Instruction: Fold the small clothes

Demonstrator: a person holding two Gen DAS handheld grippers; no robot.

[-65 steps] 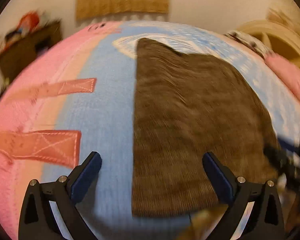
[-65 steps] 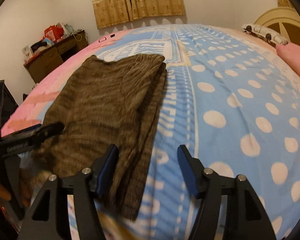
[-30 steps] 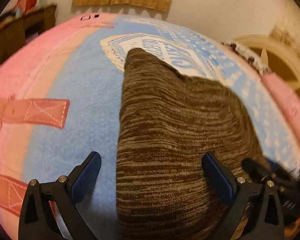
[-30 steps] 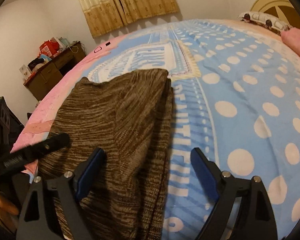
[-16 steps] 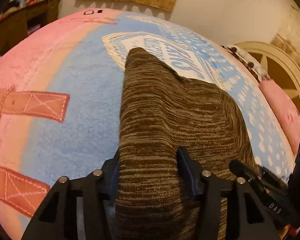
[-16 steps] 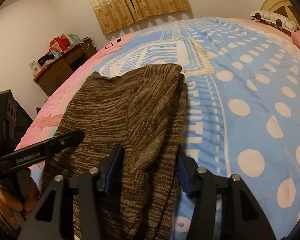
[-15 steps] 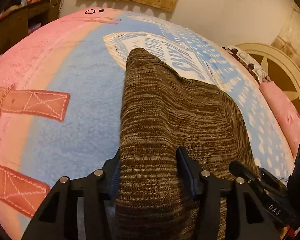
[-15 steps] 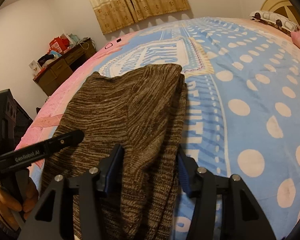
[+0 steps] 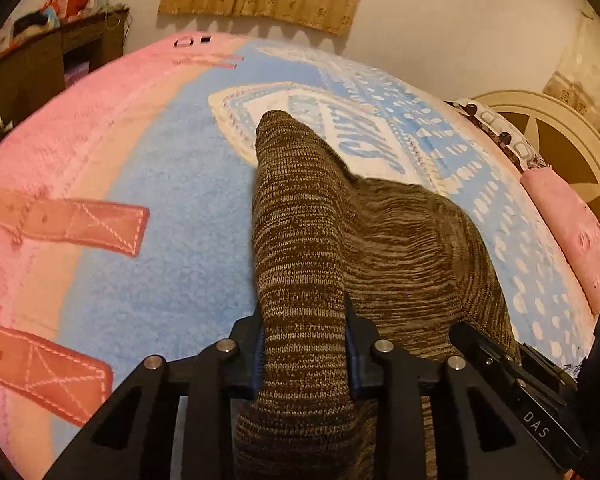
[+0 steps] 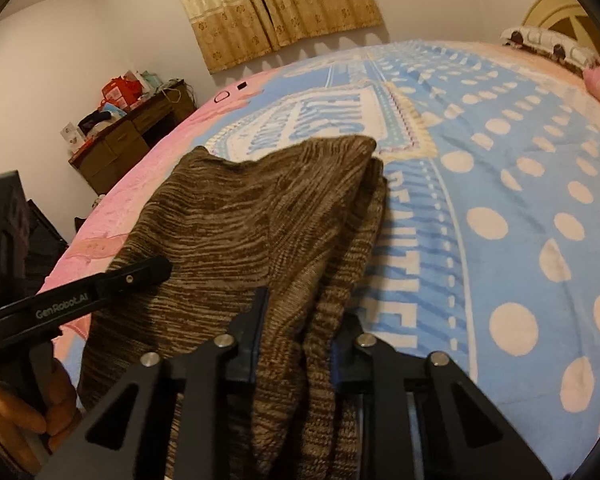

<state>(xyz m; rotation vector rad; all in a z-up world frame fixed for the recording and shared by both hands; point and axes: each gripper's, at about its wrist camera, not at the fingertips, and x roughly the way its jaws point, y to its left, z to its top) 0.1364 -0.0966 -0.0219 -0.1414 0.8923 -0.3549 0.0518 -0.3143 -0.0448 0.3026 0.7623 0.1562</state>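
Tongs first, right up close: the left tongs [image 9: 304, 344] are pinching the near left corner of the brown knitted garment [image 9: 364, 248], and the right tongs [image 10: 296, 332] are clamped on its near right corner, cloth bunched up between both pairs of jaws. From the right-hand view you can see the left tool beside it with the person's hand [image 10: 24, 408] wrapped round the grip. Near edge is off the bed, you can see it rising into the tongs on each side! Beyond that, the rest of the garment lies on the blanket [image 10: 500, 184], its far end resting near the white lettered panel. Farther off, a pink pillow [image 9: 572, 224], the headboard [image 9: 548, 128], a cluttered desk [image 10: 128, 136] and curtains [image 10: 276, 4] on the wall. My read: this is the fold itself getting under way. Next move calls for carrying both corners forward together, level, and laying them on the far edge.
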